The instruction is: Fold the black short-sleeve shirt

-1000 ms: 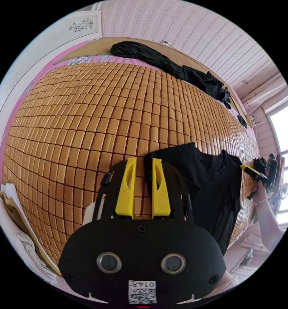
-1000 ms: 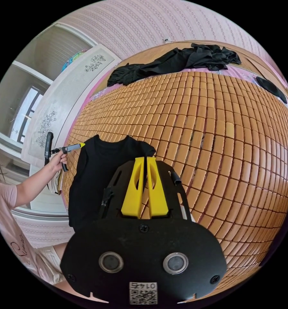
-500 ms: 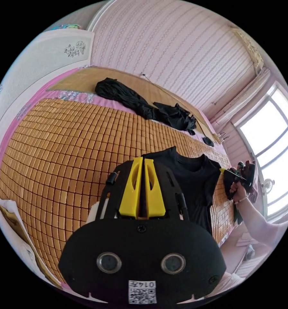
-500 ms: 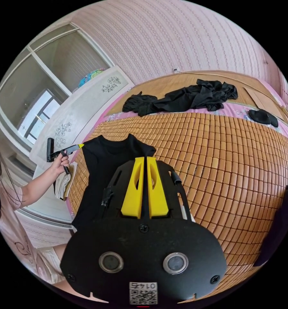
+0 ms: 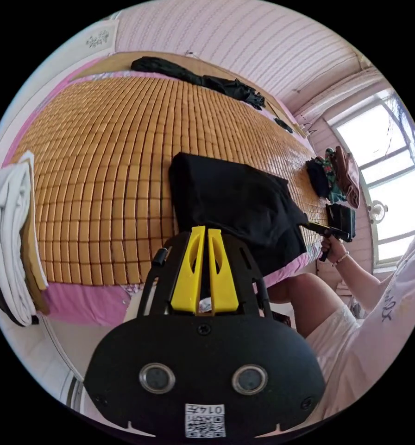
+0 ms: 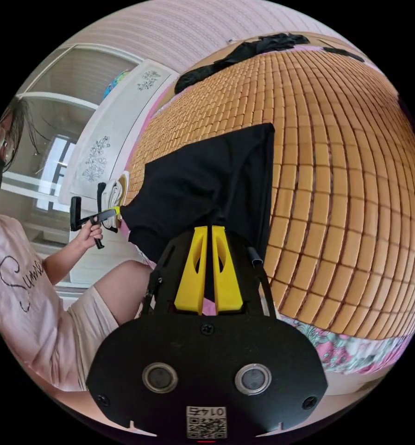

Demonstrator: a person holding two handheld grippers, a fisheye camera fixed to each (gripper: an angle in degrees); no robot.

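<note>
The black short-sleeve shirt (image 5: 235, 194) lies doubled over on the bamboo mat (image 5: 105, 153), at the bed's near edge. My left gripper (image 5: 205, 229) is shut on its near edge, with black cloth between the yellow jaws. In the same view my right gripper (image 5: 317, 227), held in a hand, pinches the shirt's other near corner. In the right gripper view the right gripper (image 6: 206, 228) is shut on the shirt (image 6: 207, 176), and the left gripper (image 6: 109, 213) holds the far corner by the person's knee.
A heap of black clothes (image 5: 203, 81) lies along the mat's far end. Folded laundry (image 5: 13, 241) is stacked at one side, and more clothes (image 5: 339, 171) lie by the window. A white wardrobe (image 6: 110, 134) stands behind the person, whose leg (image 6: 119, 282) is against the bed's edge.
The left gripper shut on the shirt's shoulder. Both grippers then drew the collar end back over the body to the bed's near edge, so the shirt now lies doubled.
</note>
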